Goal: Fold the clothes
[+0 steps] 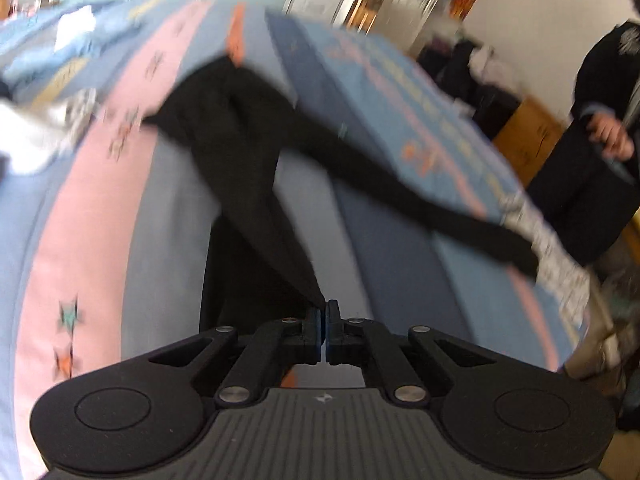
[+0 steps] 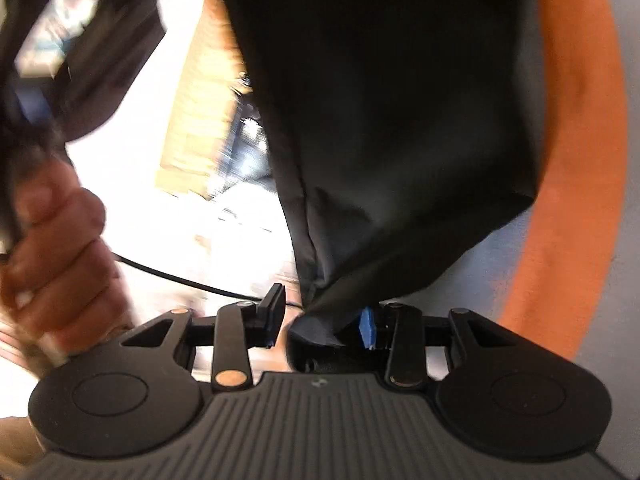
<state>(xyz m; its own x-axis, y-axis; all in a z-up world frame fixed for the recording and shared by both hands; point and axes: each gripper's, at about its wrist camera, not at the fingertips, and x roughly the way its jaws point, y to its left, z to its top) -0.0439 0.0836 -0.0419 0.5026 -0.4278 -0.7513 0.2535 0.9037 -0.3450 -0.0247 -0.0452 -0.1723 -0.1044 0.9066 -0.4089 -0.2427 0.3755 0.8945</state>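
A black garment (image 1: 240, 152), like a pair of trousers, lies spread in a V on a striped bedspread (image 1: 80, 220). One leg runs to the right bed edge. The other rises to my left gripper (image 1: 324, 312), which is shut on its end. In the right wrist view the same black garment (image 2: 380, 120) fills the middle, and a corner of it sits between the jaws of my right gripper (image 2: 324, 304). That corner rests against the blue right pad (image 2: 368, 328). The left finger (image 2: 274, 312) stands clear of the cloth, so the jaws are partly open. Both views are motion-blurred.
A pale crumpled cloth (image 1: 32, 136) lies on the bed at the left. A person in dark clothes (image 1: 608, 80) stands past the bed's right edge, near a cardboard box (image 1: 528, 128). A hand (image 2: 56, 256) and a thin cable (image 2: 180, 276) show left of my right gripper.
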